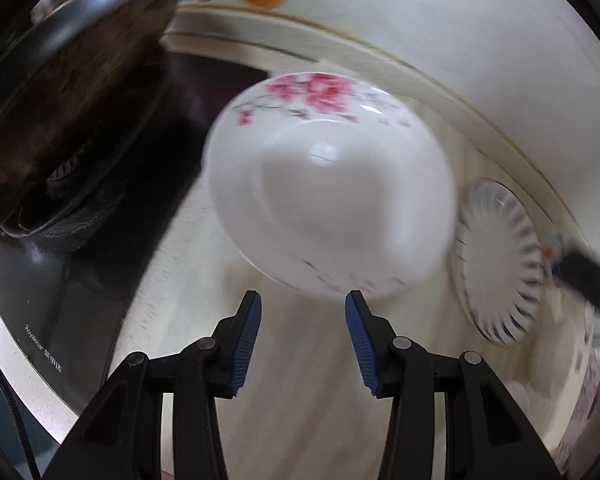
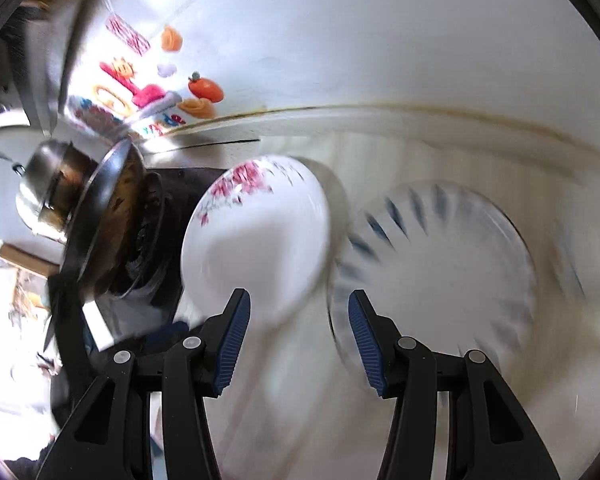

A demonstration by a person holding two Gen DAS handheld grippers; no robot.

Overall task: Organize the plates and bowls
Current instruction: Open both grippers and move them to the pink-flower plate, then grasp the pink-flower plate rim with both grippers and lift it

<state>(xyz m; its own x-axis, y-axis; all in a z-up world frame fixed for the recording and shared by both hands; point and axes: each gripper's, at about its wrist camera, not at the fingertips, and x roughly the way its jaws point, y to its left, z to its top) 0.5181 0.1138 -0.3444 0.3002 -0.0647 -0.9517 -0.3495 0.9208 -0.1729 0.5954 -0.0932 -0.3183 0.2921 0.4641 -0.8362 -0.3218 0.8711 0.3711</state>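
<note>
Two dishes: a plate with pink flowers point(image 1: 328, 196) and a plate with blue rays on the rim point(image 1: 500, 260) lie on the counter, close beside each other; in the right wrist view the flowered one seems to overlap the edge of the blue-rayed one, but blur prevents me to be sure.
Counter: a pale, cream-coloured worktop point(image 1: 300, 360) with some brownish stains, ending at a white wall.
Wall: white, with colourful stickers point(image 2: 172, 92) of fruit and letters near the stove.
Stove: a black gas hob point(image 1: 60, 272) at the left of the dishes, carrying a dark wok point(image 1: 72, 92); in the right wrist view a metal bowl or lid sits inside it.
Step in hand: I judge it is the approach, before any grasp; no dish is lifted or stacked yet.
Left gripper point(image 1: 302, 300): spread apart and empty, its tips just before the near rim of the flowered plate.
Right gripper point(image 2: 298, 300): spread apart and empty too, aimed at the gap between the two plates.
Next move: probably one finger must go under a rim and the other over it, then close gently; glazed rims look slippery.
Picture quality: both views are blurred by motion, so fine contact cannot be judged.
</note>
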